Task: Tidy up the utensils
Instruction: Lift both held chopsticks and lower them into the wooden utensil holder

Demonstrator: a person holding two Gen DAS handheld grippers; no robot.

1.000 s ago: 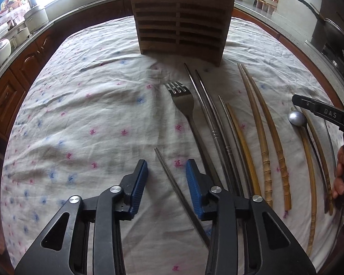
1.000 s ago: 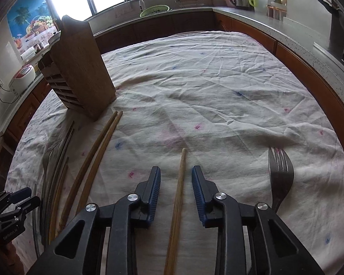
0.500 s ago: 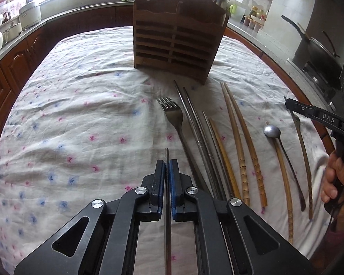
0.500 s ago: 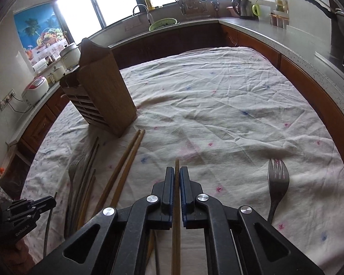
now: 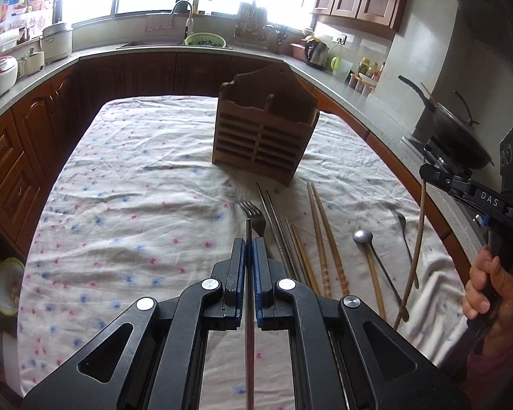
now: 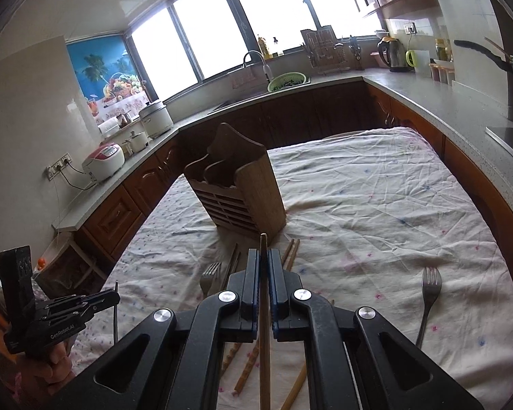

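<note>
My left gripper is shut on a metal chopstick, held above the cloth and pointing toward the wooden utensil holder. My right gripper is shut on a wooden chopstick, lifted too, with the holder ahead of it. On the cloth lie a fork, metal chopsticks, wooden chopsticks and a long-handled spoon. Another fork lies to the right. Each view shows the other gripper off to the side with its stick.
The table is covered by a flowered white cloth. Brown cabinets and a grey counter ring it on three sides. A wok sits on the stove at the right, a rice cooker on the left counter, and a sink with a green colander at the back.
Both grippers stood open around a chopstick lying on the cloth, then shut on it. Both have since risen with the sticks off the cloth, and the views have tilted up toward the holder.
</note>
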